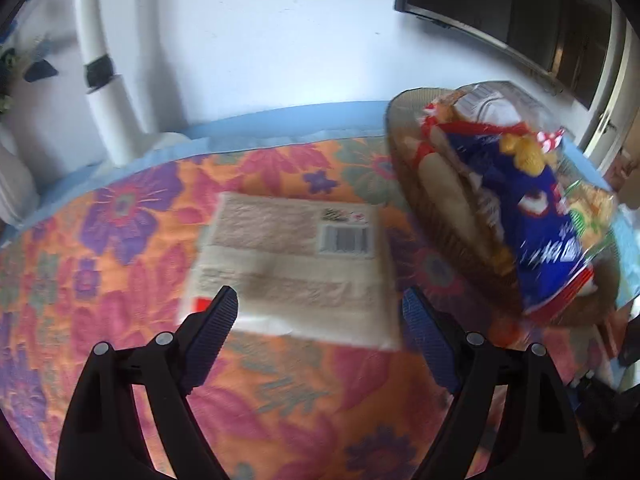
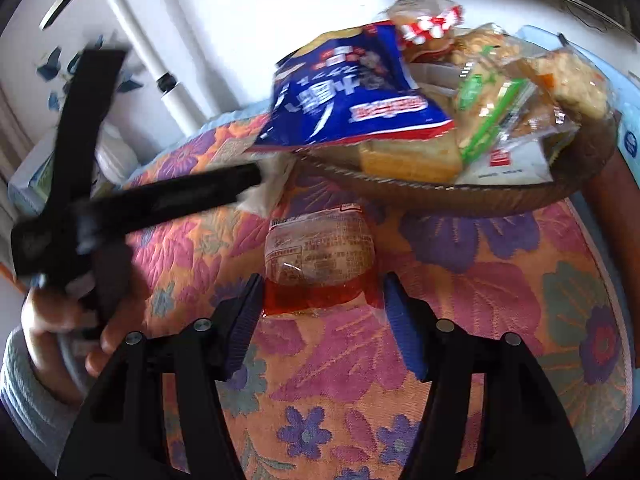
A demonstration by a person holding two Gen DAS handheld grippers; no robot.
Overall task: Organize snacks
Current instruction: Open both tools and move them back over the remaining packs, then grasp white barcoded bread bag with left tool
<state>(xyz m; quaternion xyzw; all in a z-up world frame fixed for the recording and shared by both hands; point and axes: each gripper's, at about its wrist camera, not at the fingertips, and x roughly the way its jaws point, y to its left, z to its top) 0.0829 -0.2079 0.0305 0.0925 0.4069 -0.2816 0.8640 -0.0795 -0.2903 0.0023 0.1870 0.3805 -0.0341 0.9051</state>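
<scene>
A flat pale snack packet [image 1: 292, 264] with a barcode lies on the flowered tablecloth [image 1: 120, 280]. My left gripper [image 1: 320, 308] is open, its jaws astride the packet's near edge. A brown bowl [image 1: 448, 248] at the right holds a blue chip bag [image 1: 532, 216] and other snacks. In the right wrist view a small round clear-wrapped snack with a red edge [image 2: 320, 256] lies on the cloth. My right gripper [image 2: 322, 296] is open, with its fingertips at either side of the snack's near end. The bowl [image 2: 460, 196] with the blue bag [image 2: 348, 104] and bread packets [image 2: 492, 108] sits just beyond.
The left gripper and the hand holding it [image 2: 80, 240] show at the left of the right wrist view. A white wall and white pipes [image 1: 108, 80] stand behind the table. A dark screen [image 1: 520, 12] hangs at the upper right. The table's blue edge [image 1: 280, 124] runs along the back.
</scene>
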